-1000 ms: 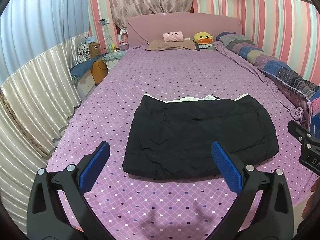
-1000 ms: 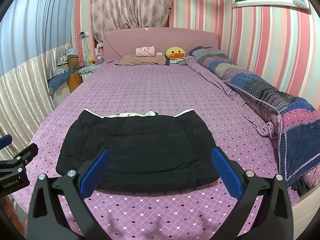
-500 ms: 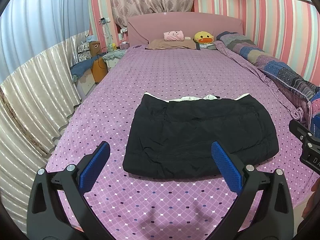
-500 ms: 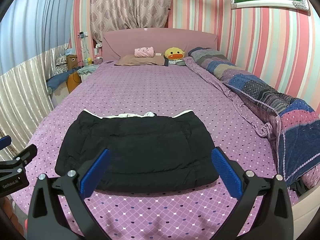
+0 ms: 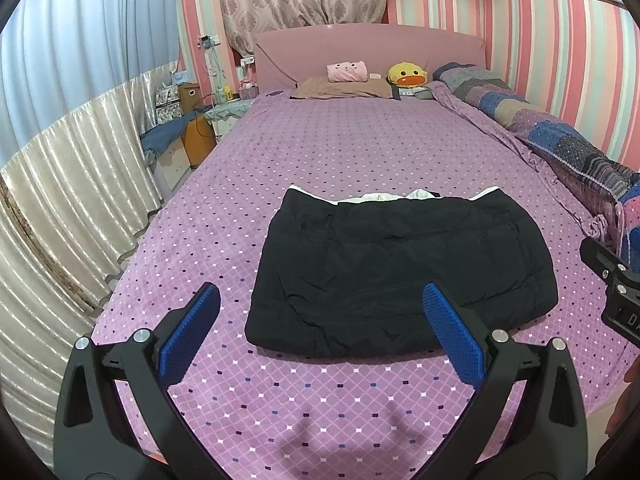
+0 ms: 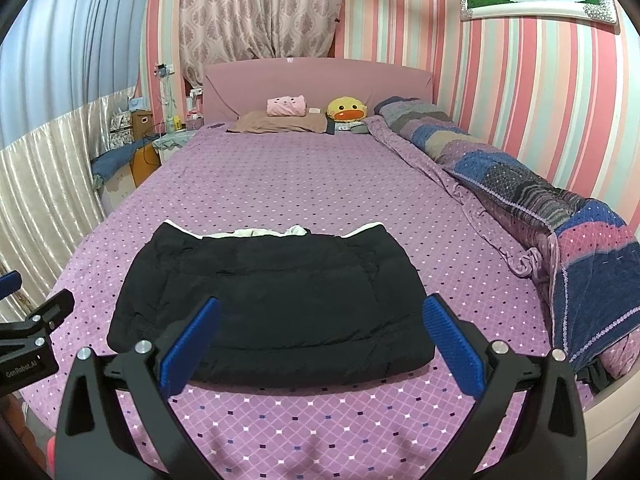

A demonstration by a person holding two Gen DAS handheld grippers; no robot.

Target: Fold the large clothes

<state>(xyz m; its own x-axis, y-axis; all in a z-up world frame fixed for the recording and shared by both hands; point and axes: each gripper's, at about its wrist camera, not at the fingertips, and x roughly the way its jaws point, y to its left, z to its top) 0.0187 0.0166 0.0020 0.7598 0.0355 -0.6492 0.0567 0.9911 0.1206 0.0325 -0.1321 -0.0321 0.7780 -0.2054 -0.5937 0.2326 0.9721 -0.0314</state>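
A black padded garment (image 5: 404, 272) with a white lining edge at its far side lies folded into a rectangle on the purple dotted bed (image 5: 340, 152). It also shows in the right wrist view (image 6: 272, 304). My left gripper (image 5: 320, 328) is open and empty, held above the bed's near end, short of the garment's near left part. My right gripper (image 6: 320, 332) is open and empty, held above the garment's near edge. Each gripper's body shows at the edge of the other's view.
A patchwork quilt (image 6: 560, 216) is bunched along the bed's right side. Pillows and a duck plush (image 6: 346, 110) lie at the headboard. A nightstand with boxes (image 5: 188, 128) and a pleated curtain (image 5: 60, 200) stand to the left. Striped walls surround the bed.
Both grippers have drawn back and risen slightly from the garment; it looks a little farther off. Both stay open. The garment has not moved.
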